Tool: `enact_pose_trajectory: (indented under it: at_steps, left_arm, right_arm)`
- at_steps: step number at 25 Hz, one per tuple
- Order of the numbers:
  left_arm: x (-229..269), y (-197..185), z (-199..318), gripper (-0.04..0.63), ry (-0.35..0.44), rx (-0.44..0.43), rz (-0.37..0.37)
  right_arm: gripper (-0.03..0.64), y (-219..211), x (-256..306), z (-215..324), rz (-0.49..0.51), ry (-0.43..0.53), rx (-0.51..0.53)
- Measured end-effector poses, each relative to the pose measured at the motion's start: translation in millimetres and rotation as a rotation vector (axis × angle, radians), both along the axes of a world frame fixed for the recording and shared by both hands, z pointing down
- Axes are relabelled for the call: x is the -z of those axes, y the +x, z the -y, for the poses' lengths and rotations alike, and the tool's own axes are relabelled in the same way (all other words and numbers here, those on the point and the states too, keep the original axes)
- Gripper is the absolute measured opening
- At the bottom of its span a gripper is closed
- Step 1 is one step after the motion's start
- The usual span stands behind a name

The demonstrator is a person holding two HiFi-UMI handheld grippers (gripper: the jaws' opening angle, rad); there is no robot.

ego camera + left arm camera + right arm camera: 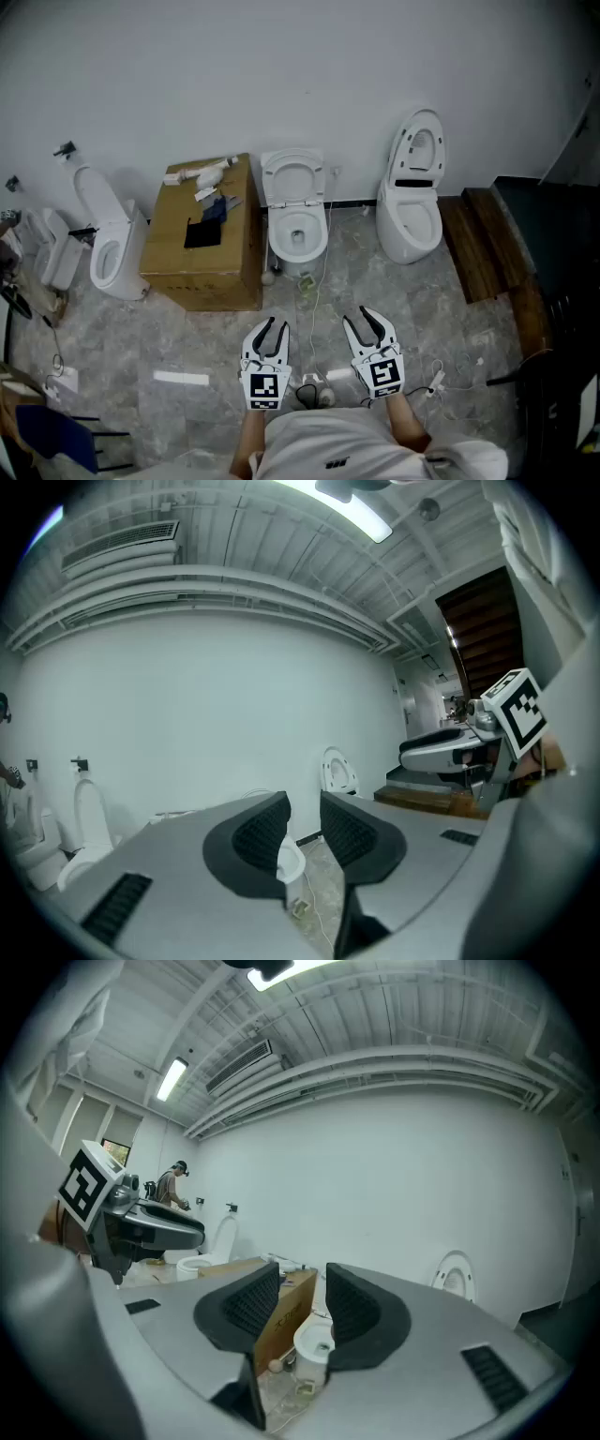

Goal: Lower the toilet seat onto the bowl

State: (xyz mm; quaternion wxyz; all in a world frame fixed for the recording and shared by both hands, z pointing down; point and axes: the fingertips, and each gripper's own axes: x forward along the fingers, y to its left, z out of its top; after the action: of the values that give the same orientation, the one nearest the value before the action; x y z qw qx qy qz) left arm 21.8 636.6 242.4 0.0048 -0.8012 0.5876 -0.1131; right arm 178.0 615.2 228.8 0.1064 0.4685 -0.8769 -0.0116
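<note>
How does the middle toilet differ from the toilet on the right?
The middle toilet has a low, rounded raised seat; the right toilet has a taller, egg-shaped raised lid. The right toilet has a dark band at the hinge; the middle toilet is white there. The middle toilet stands beside the cardboard box, the right toilet beside the wooden step. Both are white and open.

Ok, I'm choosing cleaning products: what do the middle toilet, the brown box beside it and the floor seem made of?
Middle toilet: smooth glossy white, probably glazed ceramic; its raised seat could be plastic. Brown box: matte tan, evidently cardboard. Floor: grey, veined, slight sheen; stone or stone-look tile.
</note>
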Motion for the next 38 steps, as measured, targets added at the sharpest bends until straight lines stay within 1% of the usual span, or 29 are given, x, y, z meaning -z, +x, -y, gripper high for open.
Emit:
enact_pose_trajectory:
  at_steps: [3, 6, 13, 19, 23, 29, 38]
  left_arm:
    - [-4, 22, 3, 0.124, -0.007, 0.020, -0.010]
    - [-5, 38, 6, 0.133, -0.012, 0.019, -0.005]
    - [-12, 48, 29, 0.135, -0.024, 0.023, 0.013]
    - [-17, 30, 60, 0.135, -0.029, 0.021, 0.015]
    - [-18, 14, 84, 0.135, -0.031, 0.016, 0.013]
    - [-15, -10, 127, 0.135, -0.025, -0.010, 0.019]
    - [-18, -47, 192, 0.135, -0.024, -0.049, 0.013]
  right_arm:
    - [0.153, 21, -10, 7, -0.012, 0.010, 0.023]
    - [0.155, 32, -11, 11, 0.021, -0.013, 0.033]
    - [0.155, 30, -16, 36, 0.023, -0.012, 0.065]
    - [0.155, 14, -20, 66, -0.011, -0.032, 0.067]
    - [0.155, 1, -18, 93, -0.017, -0.023, 0.053]
    - [0.155, -23, -26, 134, -0.031, -0.027, 0.032]
    - [0.155, -63, -25, 192, -0.033, -0.039, -0.010]
